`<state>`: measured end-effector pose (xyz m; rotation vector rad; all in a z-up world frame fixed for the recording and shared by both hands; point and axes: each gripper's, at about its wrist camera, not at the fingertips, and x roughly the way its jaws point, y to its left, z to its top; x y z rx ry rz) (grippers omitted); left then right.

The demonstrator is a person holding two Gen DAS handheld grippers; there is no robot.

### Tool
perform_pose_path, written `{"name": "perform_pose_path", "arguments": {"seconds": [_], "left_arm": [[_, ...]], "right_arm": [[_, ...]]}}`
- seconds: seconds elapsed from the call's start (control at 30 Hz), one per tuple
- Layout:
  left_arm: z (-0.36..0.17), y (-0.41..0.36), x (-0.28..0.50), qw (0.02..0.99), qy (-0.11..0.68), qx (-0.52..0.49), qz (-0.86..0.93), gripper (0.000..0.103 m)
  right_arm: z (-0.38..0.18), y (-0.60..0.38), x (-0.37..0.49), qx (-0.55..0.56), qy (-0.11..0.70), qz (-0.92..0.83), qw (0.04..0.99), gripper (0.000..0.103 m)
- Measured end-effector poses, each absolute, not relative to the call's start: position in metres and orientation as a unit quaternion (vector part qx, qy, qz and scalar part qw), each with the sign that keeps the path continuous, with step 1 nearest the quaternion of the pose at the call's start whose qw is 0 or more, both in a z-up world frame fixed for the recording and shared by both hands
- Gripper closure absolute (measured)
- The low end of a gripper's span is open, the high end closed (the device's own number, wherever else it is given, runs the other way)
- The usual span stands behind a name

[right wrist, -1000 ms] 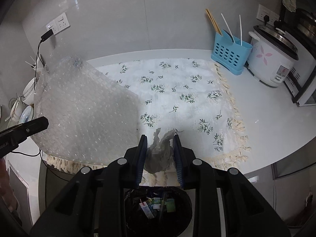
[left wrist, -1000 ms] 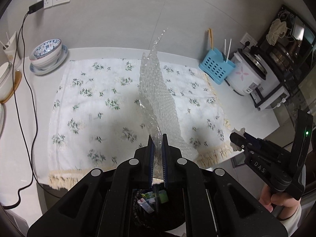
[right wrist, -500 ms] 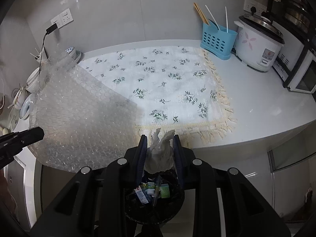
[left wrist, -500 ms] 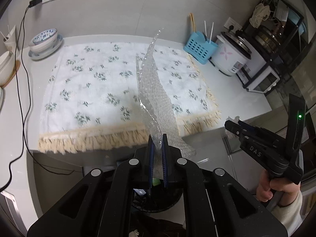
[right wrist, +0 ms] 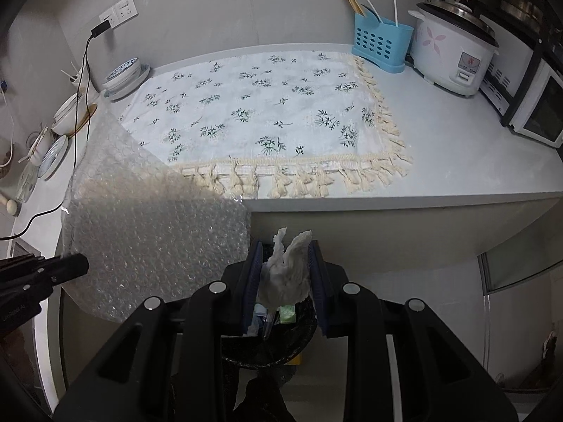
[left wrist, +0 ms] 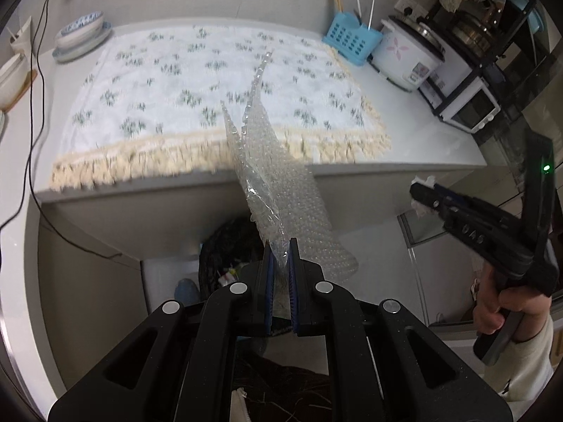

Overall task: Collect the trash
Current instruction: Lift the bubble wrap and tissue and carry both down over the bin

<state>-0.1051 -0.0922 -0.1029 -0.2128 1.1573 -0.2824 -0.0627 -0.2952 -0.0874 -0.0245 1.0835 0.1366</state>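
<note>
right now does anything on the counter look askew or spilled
Nothing spilled. The floral cloth lies a bit crooked, its fringe reaching the counter edge. Bowls, blue basket and rice cooker stand upright.

Clear bubble wrap [left wrist: 281, 190] stands upright, its lower edge pinched, in front of the worktop [right wrist: 457, 176] edge. A crumpled white tissue [right wrist: 286, 274] sits squeezed above the black-lined trash bin [right wrist: 302, 337], which holds small packets.

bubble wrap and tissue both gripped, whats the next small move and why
Probably lower both a little further, then release. The right gripper holds the crumpled tissue right above the black bin; the left gripper pinches the bubble wrap near it.
</note>
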Motion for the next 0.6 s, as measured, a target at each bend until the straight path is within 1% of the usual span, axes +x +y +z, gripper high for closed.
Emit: {"name": "perform_pose_path", "arguments": {"seconds": [0.3,0.6], "left_arm": [[-0.15,-0.1,-0.12,0.812,0.566,-0.084,-0.119,0.097],[-0.201,-0.102,-0.116,0.809,0.572,-0.079,-0.108,0.097]], "right_arm": [[-0.118,-0.293,-0.083,-0.016,0.531,0.076,0.844,0.077],[-0.164,-0.279,-0.085,-0.021,0.557,0.086,0.826,0.077]]}}
